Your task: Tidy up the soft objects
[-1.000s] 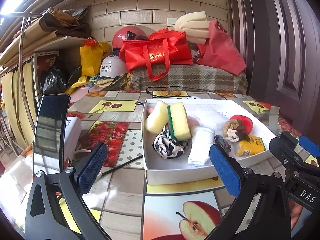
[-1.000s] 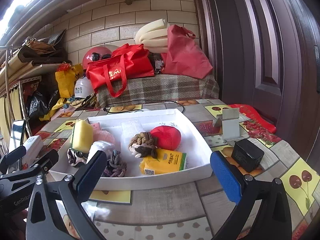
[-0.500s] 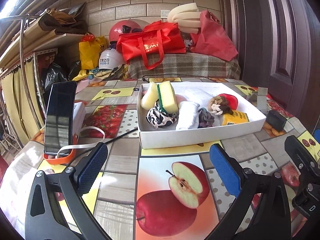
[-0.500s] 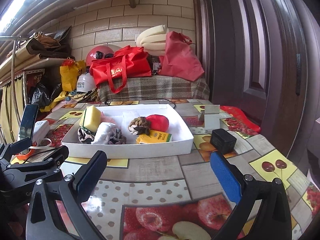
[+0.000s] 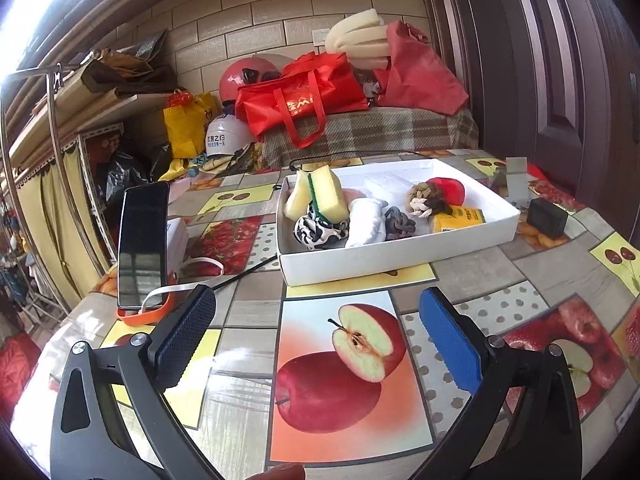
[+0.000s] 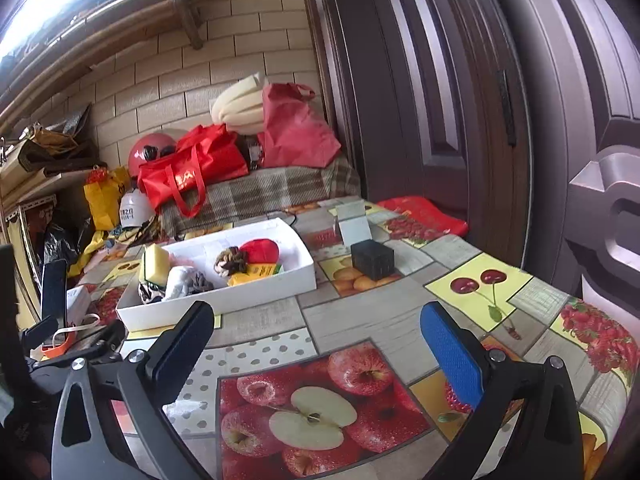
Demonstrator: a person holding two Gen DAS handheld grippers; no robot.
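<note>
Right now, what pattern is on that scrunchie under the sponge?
Black-and-white cow print on the scrunchie, clearest in the left wrist view.

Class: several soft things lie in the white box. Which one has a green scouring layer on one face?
The yellow sponge at the white box's far left end, leaning upright. The neighbouring pale sponge is plain.

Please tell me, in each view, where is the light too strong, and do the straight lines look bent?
Left wrist view: the top-left corner is blown out white, glare lies on the tablecloth, and the brick wall courses curve. Right wrist view: the top-left is overexposed too, and the door panels bow.
</note>
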